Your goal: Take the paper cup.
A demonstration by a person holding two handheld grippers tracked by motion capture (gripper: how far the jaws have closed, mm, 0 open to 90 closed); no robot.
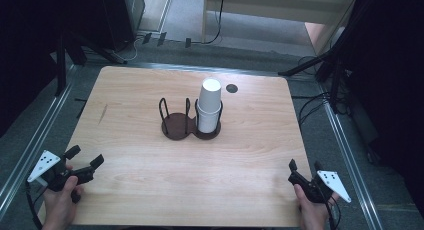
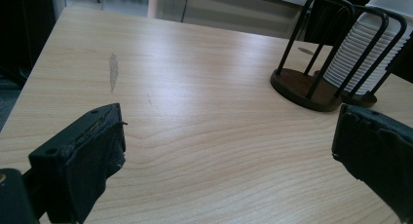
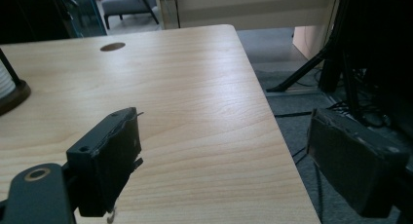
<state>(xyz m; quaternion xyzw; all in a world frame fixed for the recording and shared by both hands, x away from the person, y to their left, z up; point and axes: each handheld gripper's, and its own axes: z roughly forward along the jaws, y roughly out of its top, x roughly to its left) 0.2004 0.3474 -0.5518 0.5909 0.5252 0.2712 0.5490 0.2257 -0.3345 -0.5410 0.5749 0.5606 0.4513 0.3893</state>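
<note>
cup stack [image 1: 209,106] in holder's [image 1: 176,126] rt ring – lft empty

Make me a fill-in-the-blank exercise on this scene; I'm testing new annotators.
1. The stack of white paper cups stands in the ____ ring of the dark two-ring wire holder.
2. The holder's other ring is ____.
3. The left tool has its jaws ____, with nothing between them.
4. Both tools, the right tool too, hover near the ____ edge of the light wooden table.

Missing words: right; empty; open; near
</note>
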